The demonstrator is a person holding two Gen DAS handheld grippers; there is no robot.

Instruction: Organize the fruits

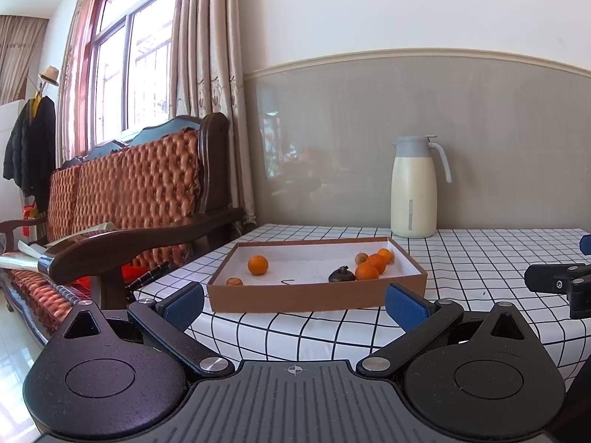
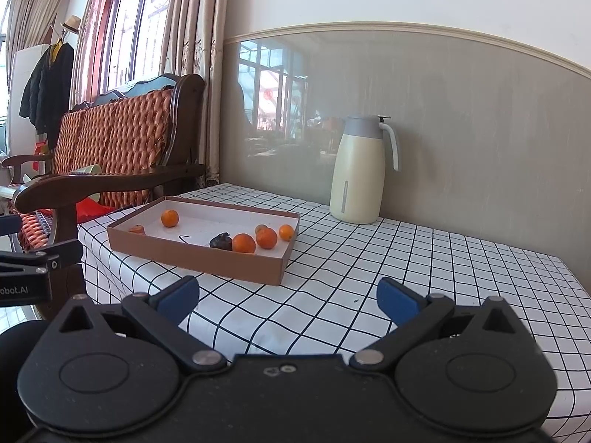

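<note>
While both tools, left tool (image 1: 293, 304) and right tool (image 2: 288, 301), were held spread and empty, oranges (image 1: 373, 266) were seen scattered in the cardboard tray (image 1: 317, 295); sorting could not be judged.

Cream thermal jug with grey lid and handle (image 1: 413, 188) stood on white black-grid tablecloth (image 2: 424, 258) — against grey wall panel. Dark wooden bench with orange woven cushions (image 1: 129, 192) at left — beige curtains (image 1: 218, 74) behind.

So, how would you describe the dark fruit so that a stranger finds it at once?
Look at the checked table and find the shallow brown box on it. Near the box's front wall, beside a group of oranges, lies the dark fruit; it alone is blackish.
</note>
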